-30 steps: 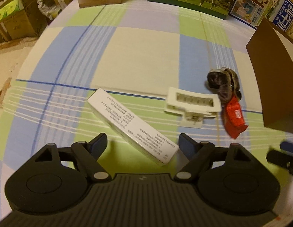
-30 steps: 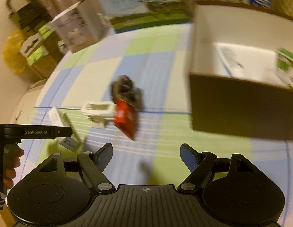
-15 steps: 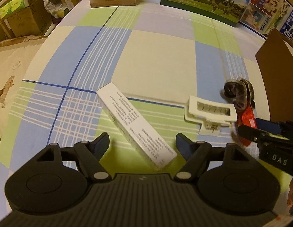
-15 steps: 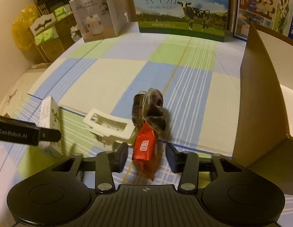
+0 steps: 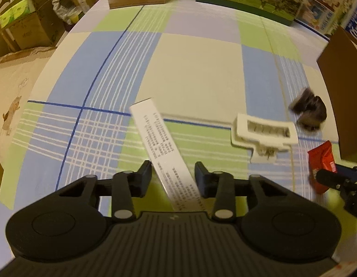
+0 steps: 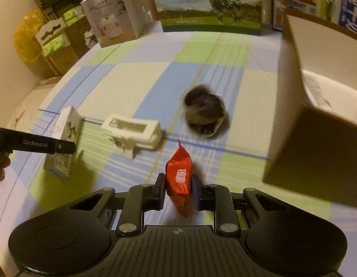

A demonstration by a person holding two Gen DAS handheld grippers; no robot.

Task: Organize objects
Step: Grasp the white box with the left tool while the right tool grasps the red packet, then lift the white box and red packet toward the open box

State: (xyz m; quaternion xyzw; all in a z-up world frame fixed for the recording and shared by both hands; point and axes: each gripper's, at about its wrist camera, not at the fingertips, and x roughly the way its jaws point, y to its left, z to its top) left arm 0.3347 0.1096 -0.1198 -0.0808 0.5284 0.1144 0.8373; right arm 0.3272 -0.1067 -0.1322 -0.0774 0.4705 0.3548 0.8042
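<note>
Red packet newly between right jaws.

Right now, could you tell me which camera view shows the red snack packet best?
The right wrist view: the red snack packet sits central, label legible, clamped between the right gripper fingers. The left wrist view catches it only at the right edge, partly hidden by that gripper.
</note>
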